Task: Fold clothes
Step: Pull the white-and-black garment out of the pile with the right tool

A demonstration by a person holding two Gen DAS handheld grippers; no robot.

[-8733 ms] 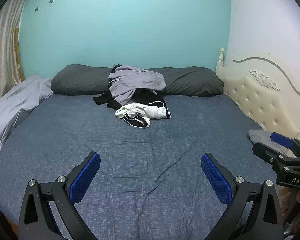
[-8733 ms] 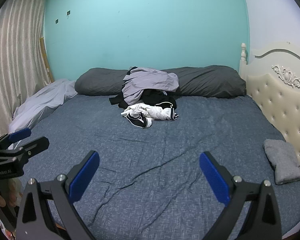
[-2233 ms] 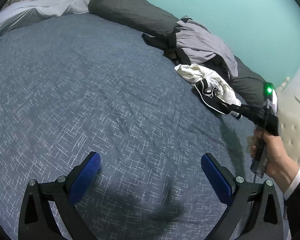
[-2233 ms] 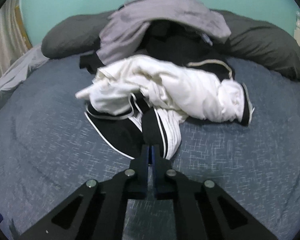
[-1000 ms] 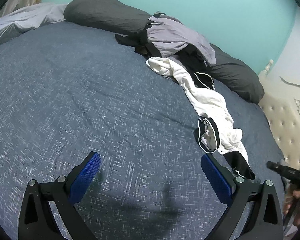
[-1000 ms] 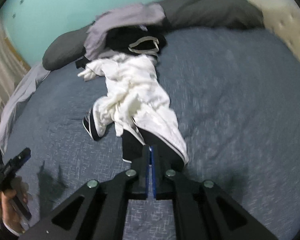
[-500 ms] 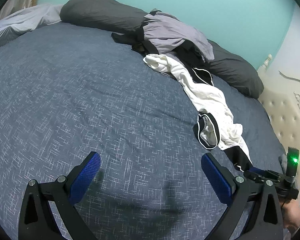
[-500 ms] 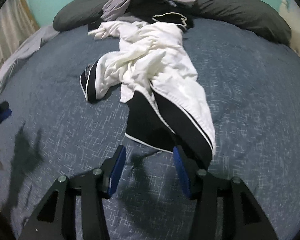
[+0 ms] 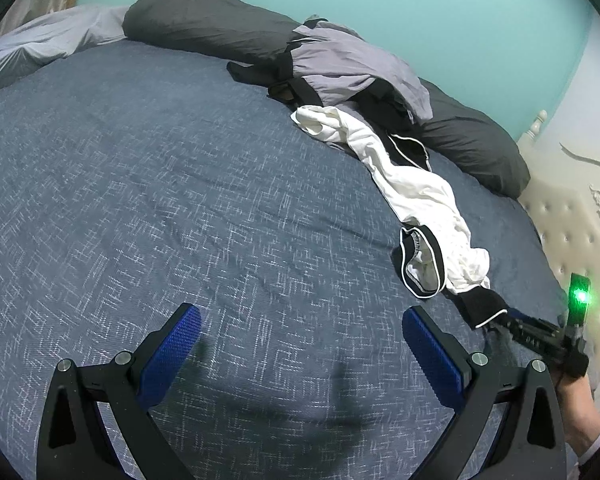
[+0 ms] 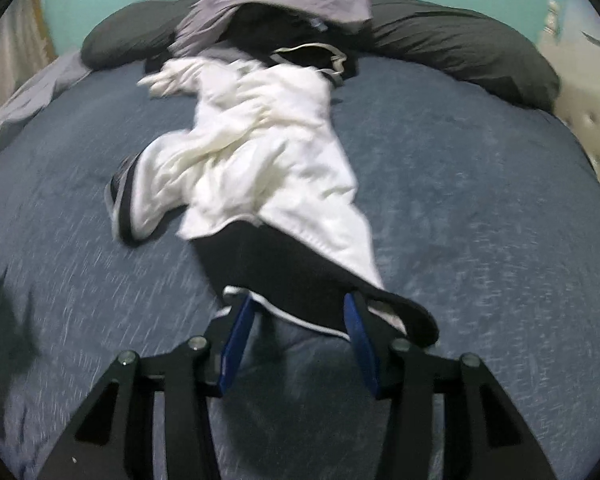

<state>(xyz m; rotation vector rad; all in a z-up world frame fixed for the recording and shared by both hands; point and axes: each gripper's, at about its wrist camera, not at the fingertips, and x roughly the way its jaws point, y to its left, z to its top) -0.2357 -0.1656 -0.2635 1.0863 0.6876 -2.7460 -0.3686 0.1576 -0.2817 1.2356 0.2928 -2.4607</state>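
**White garment stretched across the bed, both claws open**

The left claw [image 9: 302,354] hangs over bare blue bedspread [image 9: 140,200], its blue pads spread wide with nothing between them. Ahead of it and off to its right, the white garment [image 9: 420,200] lies in a long strip that runs from the clothes pile [image 9: 340,64] at the far pillows [image 9: 204,24] toward the near right edge of the bed. A black-trimmed opening of the garment sits just ahead of the left claw's right pad, and the black hem [image 9: 482,306] trails on to the right, where it meets the tip of the right claw [image 9: 512,322].

In the right wrist view the picture is blurred. The right claw [image 10: 298,340] points down at the bedspread [image 10: 480,200] with its jaws partly apart, not pressing on anything. The black hem [image 10: 284,276] lies just ahead of the pads and across the gap between their tips, its white-edged border [image 10: 296,320] dipping slightly between them; the right end of the hem curls past the right pad. Beyond the hem the white garment [image 10: 268,148] climbs away from this claw toward the pile [image 10: 276,8], which rests against the dark pillows [image 10: 460,40]. A cream headboard [image 10: 592,92] stands far to the right.
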